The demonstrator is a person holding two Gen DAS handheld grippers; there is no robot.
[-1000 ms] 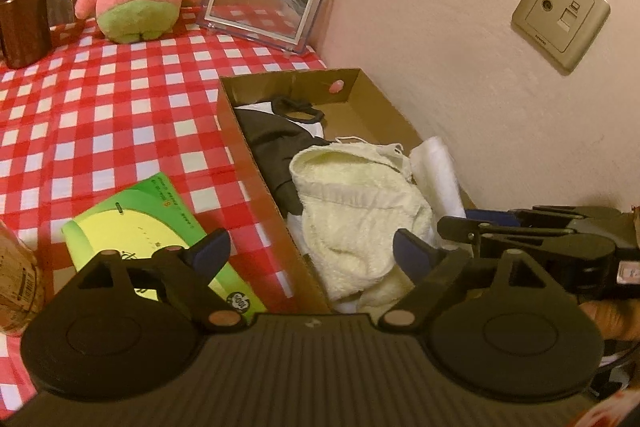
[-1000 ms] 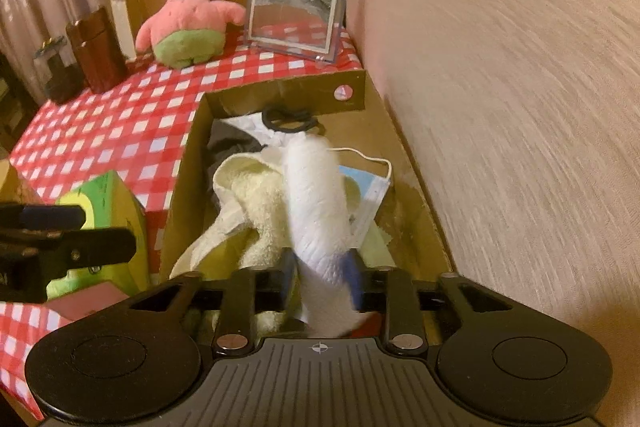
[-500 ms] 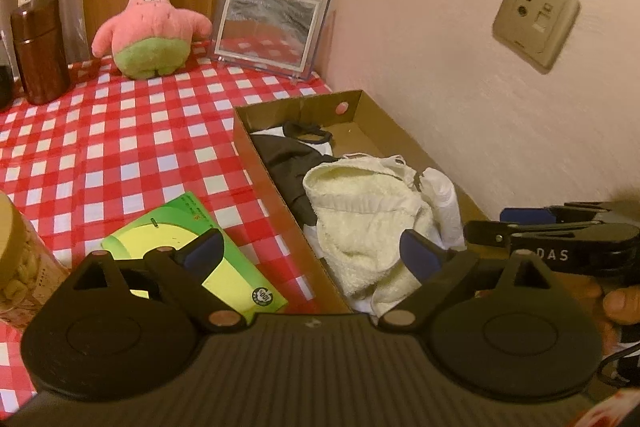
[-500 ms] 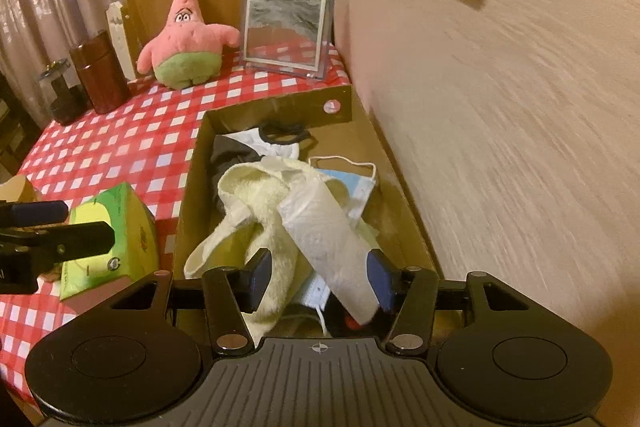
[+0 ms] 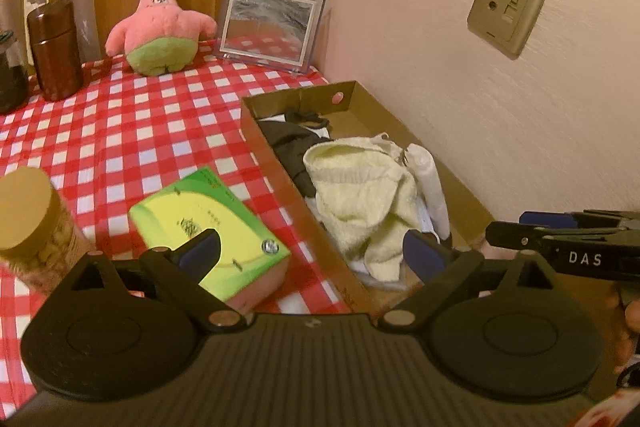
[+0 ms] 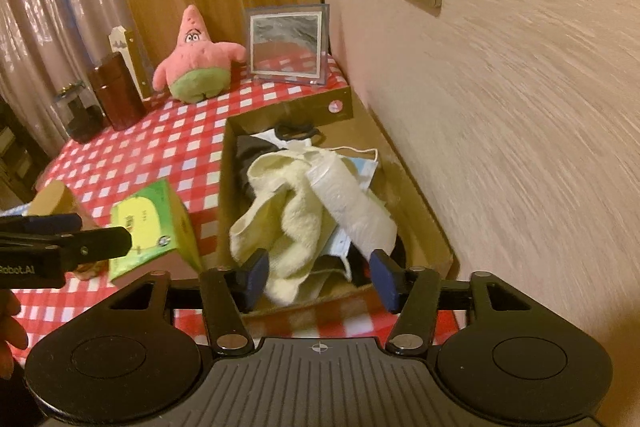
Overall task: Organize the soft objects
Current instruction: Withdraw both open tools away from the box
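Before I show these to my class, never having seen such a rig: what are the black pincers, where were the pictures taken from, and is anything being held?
They are hand-held two-finger grippers, one per hand, each carrying a camera looking along its fingers. The left gripper is open and empty. The right gripper has just been opening; the white rolled cloth now lies free in the brown cardboard box, beside a pale yellow knitted cloth. On the red-checked tablecloth sit a green tissue box and a pink star plush toy.
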